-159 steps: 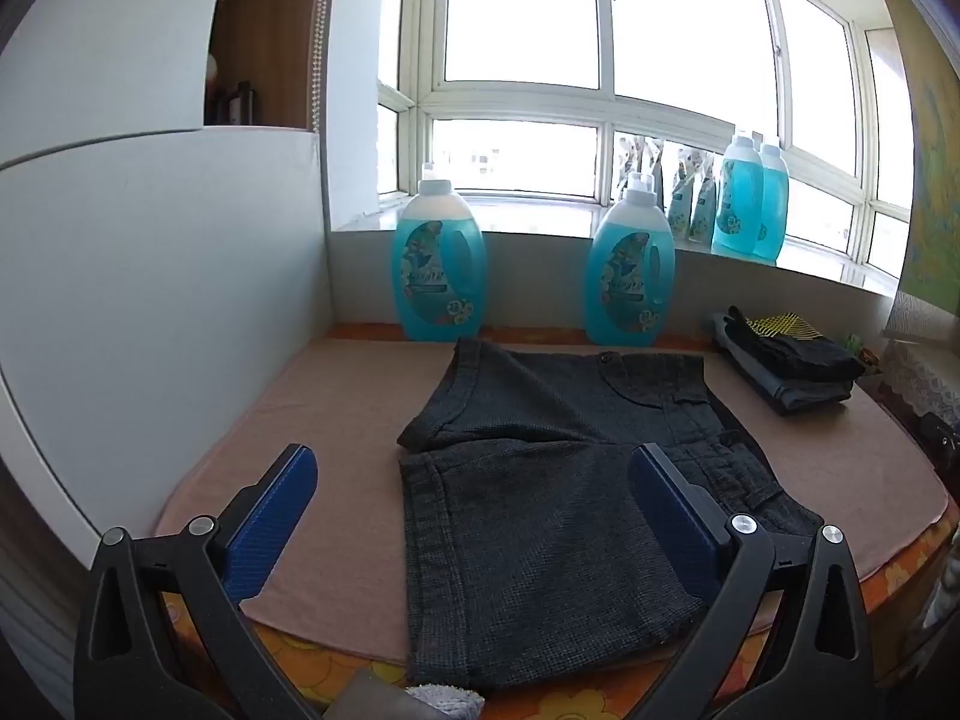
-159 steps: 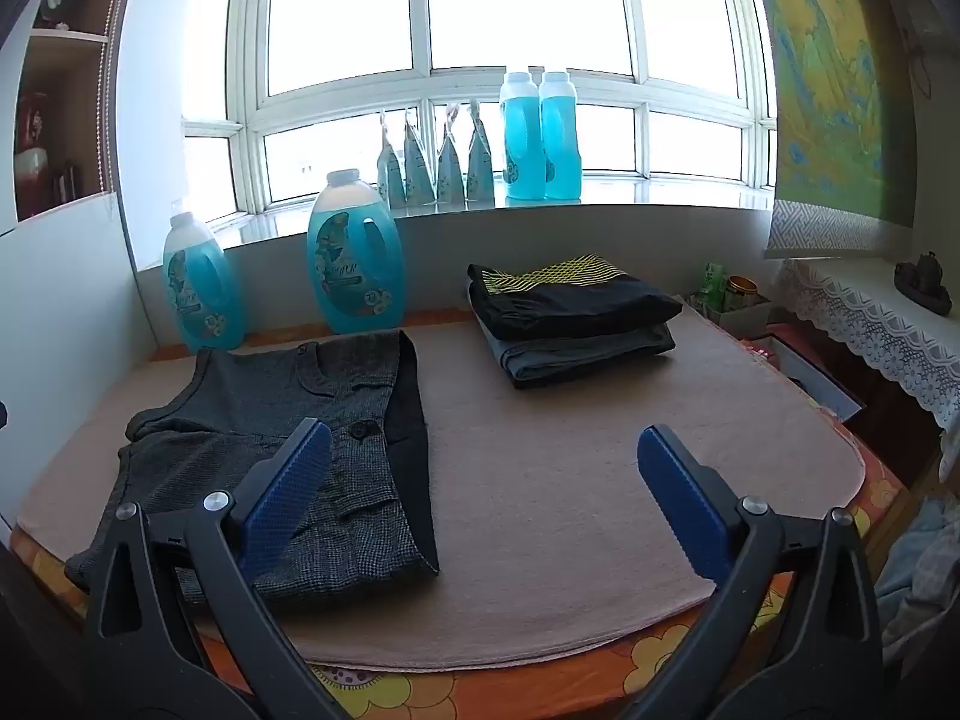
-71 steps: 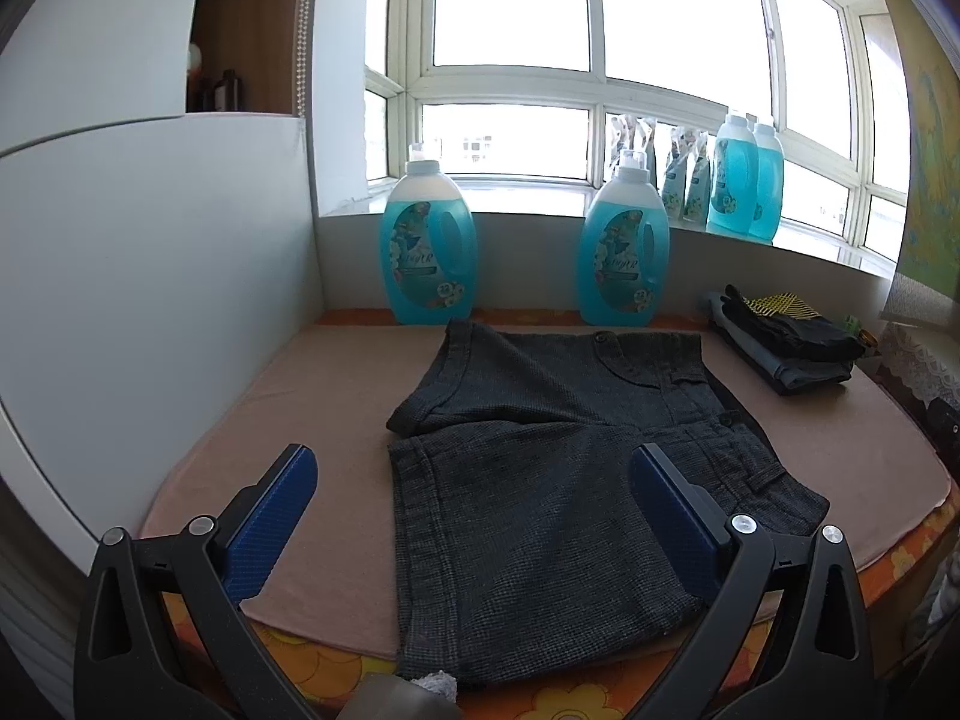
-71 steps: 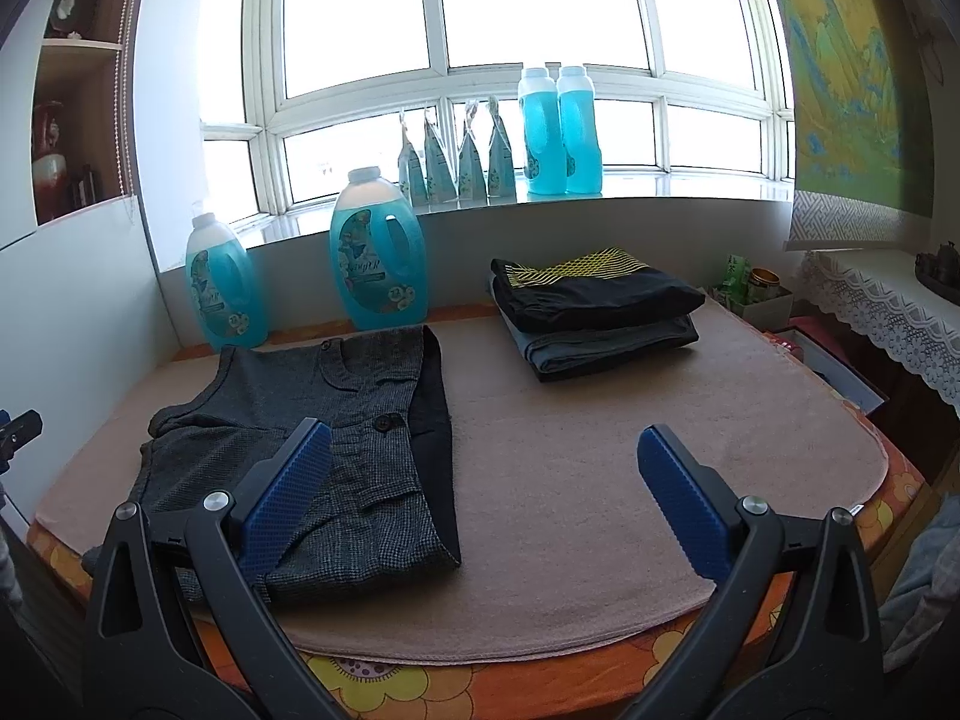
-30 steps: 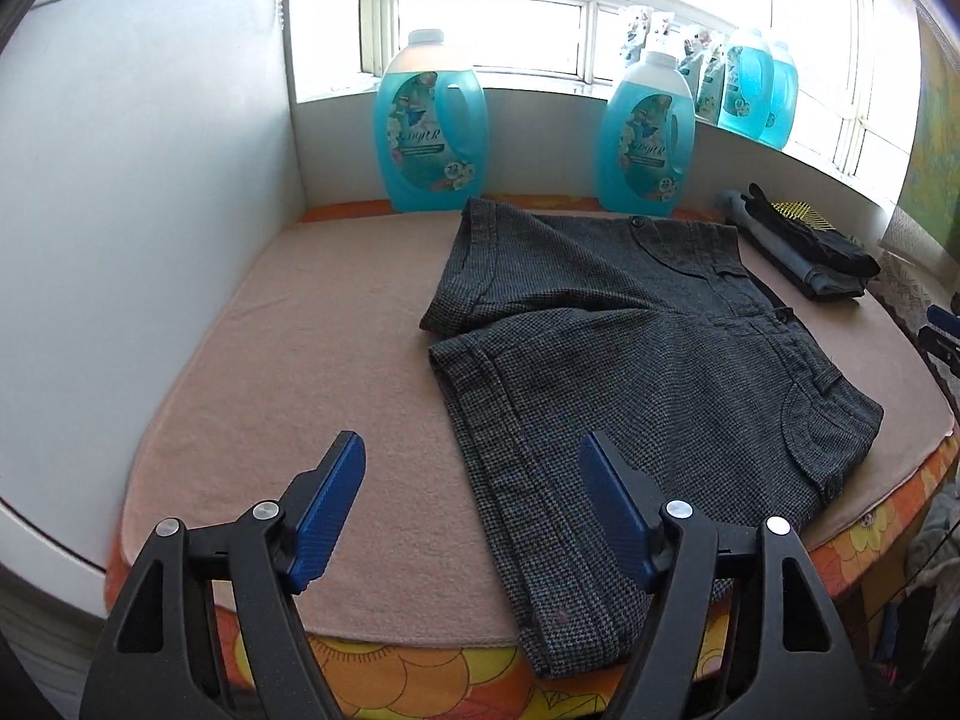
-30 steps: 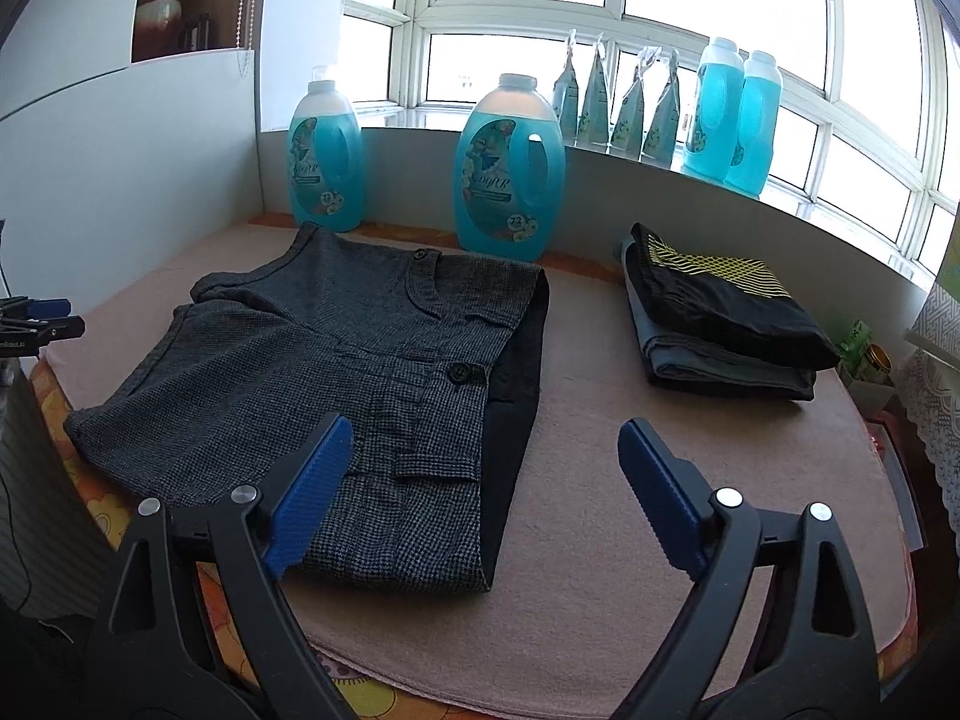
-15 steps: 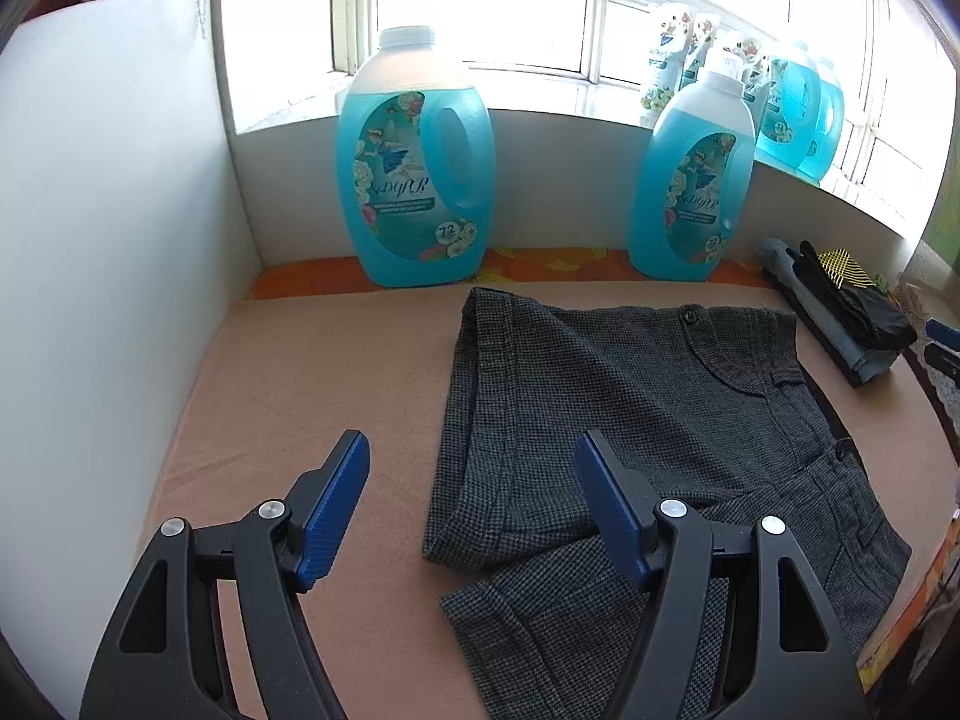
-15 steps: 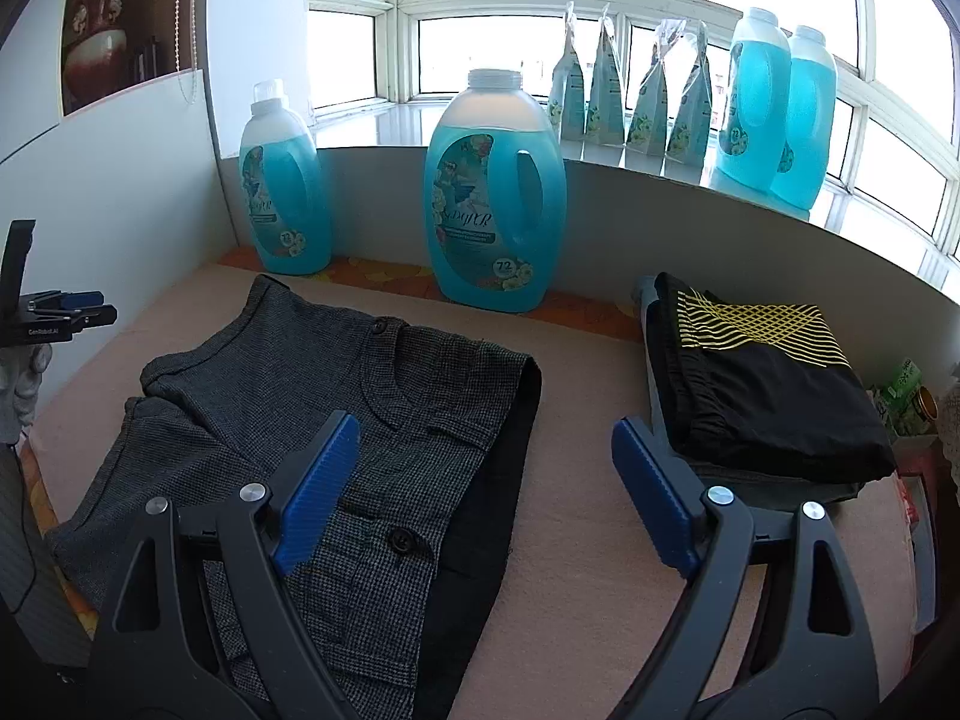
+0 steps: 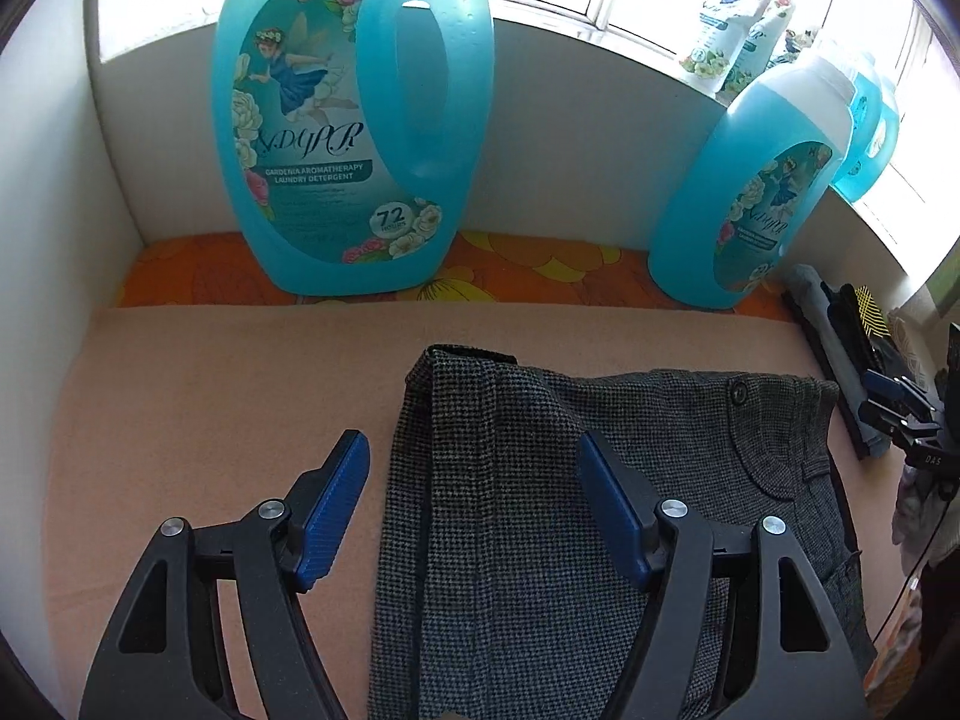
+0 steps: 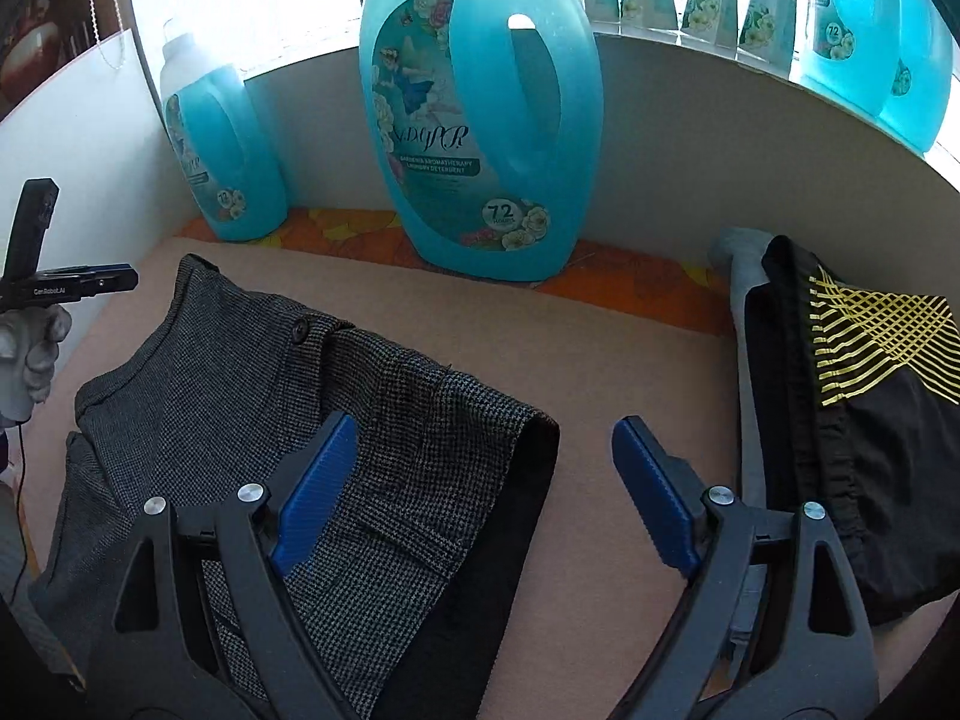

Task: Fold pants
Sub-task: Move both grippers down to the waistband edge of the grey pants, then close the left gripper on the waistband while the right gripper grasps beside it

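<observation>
Both grippers tilt downward over the grey pants (image 9: 600, 510), which lie flat on the pink mat (image 9: 210, 408). The left gripper (image 9: 474, 498) straddles the far-left leg hem, jaws released and empty. The right gripper (image 10: 480, 480) hangs spread over the far-right waistband corner, grasping nothing.

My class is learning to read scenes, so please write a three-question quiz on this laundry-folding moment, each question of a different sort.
1. True or false: the left gripper is shut on the grey shorts.
2. Which lies beside the shorts, by the right gripper? A) towel B) folded black garment C) shoe
3. Fill in: two blue ___ bottles stand behind the shorts.

Key: 1 false, both grippers are open above the cloth; 2 B; 3 detergent.
</observation>
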`<control>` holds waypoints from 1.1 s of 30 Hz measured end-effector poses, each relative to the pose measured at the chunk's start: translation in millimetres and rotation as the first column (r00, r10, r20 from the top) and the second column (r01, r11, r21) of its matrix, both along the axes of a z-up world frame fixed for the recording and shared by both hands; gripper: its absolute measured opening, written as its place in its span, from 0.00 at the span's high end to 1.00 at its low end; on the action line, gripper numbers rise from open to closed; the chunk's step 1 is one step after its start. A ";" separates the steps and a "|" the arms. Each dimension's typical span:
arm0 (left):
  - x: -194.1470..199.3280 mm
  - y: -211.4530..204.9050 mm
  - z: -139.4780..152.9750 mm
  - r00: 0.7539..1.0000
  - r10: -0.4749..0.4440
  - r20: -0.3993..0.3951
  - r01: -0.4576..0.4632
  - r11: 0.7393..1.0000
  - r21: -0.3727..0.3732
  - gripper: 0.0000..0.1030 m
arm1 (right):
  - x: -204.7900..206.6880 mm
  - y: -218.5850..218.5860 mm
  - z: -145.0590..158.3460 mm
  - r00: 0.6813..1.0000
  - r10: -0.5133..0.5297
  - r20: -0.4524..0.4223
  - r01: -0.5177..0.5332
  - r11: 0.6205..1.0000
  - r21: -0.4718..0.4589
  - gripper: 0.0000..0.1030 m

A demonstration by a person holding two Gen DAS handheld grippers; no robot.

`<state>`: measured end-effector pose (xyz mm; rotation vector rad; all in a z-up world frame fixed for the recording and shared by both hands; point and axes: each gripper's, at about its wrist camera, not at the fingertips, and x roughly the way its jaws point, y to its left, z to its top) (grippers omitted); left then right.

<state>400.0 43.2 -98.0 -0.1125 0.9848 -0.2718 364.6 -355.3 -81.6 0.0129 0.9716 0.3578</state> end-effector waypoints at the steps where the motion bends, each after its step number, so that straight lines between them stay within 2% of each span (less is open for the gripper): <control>1: 6.5 -0.5 -4.3 1.000 0.000 -0.015 0.000 1.000 -0.012 0.31 | 8.2 -0.2 -6.0 1.000 0.009 -0.025 -0.009 1.000 0.023 0.13; 7: 34.3 -3.4 -24.3 0.999 0.009 -0.043 -0.009 1.000 -0.005 0.31 | 32.9 8.6 -26.5 0.997 0.059 -0.059 -0.057 0.997 0.046 0.13; 10: 45.9 -3.6 -33.9 0.998 0.013 -0.056 -0.012 1.000 0.014 0.31 | 42.2 14.4 -36.4 0.995 0.074 -0.074 -0.072 0.997 0.028 0.13; 14: 56.4 0.4 -46.9 0.996 0.015 -0.087 -0.019 0.999 -0.035 0.31 | 49.0 18.9 -46.7 0.990 0.100 -0.096 -0.094 0.993 0.067 0.13; 18: 58.4 2.4 -57.1 0.995 0.025 -0.094 -0.029 0.998 -0.047 0.31 | 54.4 22.3 -56.5 0.989 0.094 -0.112 -0.081 0.990 0.117 0.15; 19: 57.3 2.8 -57.8 0.995 0.030 -0.093 -0.036 0.998 -0.059 0.31 | 54.8 22.1 -58.4 0.989 0.092 -0.117 -0.076 0.988 0.135 0.18; 21: 55.8 3.7 -58.0 0.996 0.043 -0.078 -0.048 0.996 -0.071 0.31 | 55.6 23.5 -62.2 0.986 0.100 -0.135 -0.078 0.984 0.158 0.46; 22: 54.7 3.4 -57.8 0.997 0.045 -0.069 -0.050 0.996 -0.076 0.35 | 54.8 23.9 -62.1 0.986 0.099 -0.136 -0.077 0.985 0.156 0.48; 23: 53.8 2.0 -58.1 0.997 0.035 -0.066 -0.041 0.996 -0.085 0.54 | 52.7 24.6 -60.4 0.987 0.101 -0.124 -0.082 0.985 0.149 0.53; 24: 52.9 0.8 -57.8 0.998 0.033 -0.062 -0.038 0.996 -0.075 0.62 | 51.3 26.4 -58.5 0.987 0.108 -0.119 -0.090 0.985 0.148 0.63; 26: 50.8 -3.1 -55.7 0.999 0.032 -0.041 -0.034 0.998 -0.050 0.67 | 49.0 28.3 -52.7 0.987 0.112 -0.112 -0.092 0.982 0.168 0.73; 28: 48.6 -2.4 -52.7 0.999 0.035 -0.028 -0.036 0.998 -0.052 0.70 | 45.6 28.1 -45.9 0.989 0.107 -0.098 -0.089 0.980 0.180 0.77; 33: 40.1 9.0 -39.5 1.000 0.028 -0.009 -0.029 0.992 -0.125 0.79 | 41.0 30.1 -36.7 0.992 0.094 -0.081 -0.079 0.983 0.167 0.81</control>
